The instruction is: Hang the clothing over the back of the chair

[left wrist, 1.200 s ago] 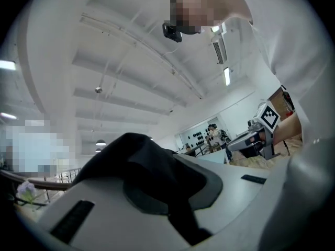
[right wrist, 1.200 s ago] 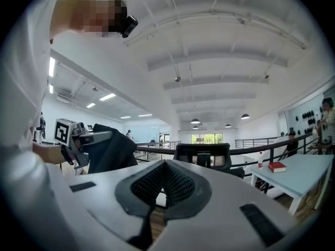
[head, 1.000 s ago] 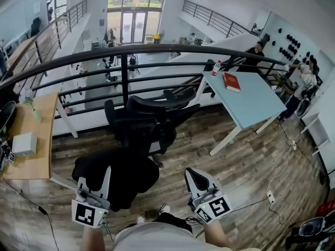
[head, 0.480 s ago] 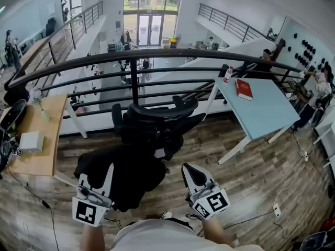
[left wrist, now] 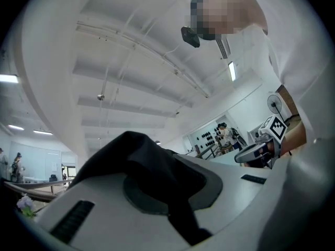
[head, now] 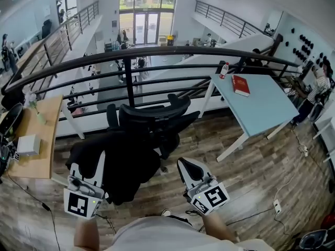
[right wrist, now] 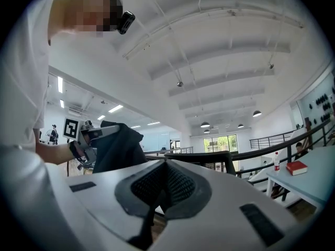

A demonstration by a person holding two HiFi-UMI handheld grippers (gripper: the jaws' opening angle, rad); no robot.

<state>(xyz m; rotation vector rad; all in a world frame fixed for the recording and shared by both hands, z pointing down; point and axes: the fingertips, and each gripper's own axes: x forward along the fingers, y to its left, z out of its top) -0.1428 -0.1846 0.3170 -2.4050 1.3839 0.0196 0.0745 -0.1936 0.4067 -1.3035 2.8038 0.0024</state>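
A black office chair stands before the railing, its back and headrest facing me. Black clothing hangs in a bundle just left of and in front of the chair, touching its near side. My left gripper is shut on the clothing, which is pinched between its white jaws and drapes over them. My right gripper is to the right of the chair's seat, with its jaws together and nothing in them. From the right gripper view, the left gripper holds the cloth up beside the chair.
A dark curved railing runs behind the chair, with a drop beyond it. A blue table at the right carries a red book and a bottle. A wooden desk at the left holds a white box. Cables and a power strip lie on the floor.
The left gripper has lifted the clothing higher and closer to the chair. The right gripper has moved forward a little, still shut.
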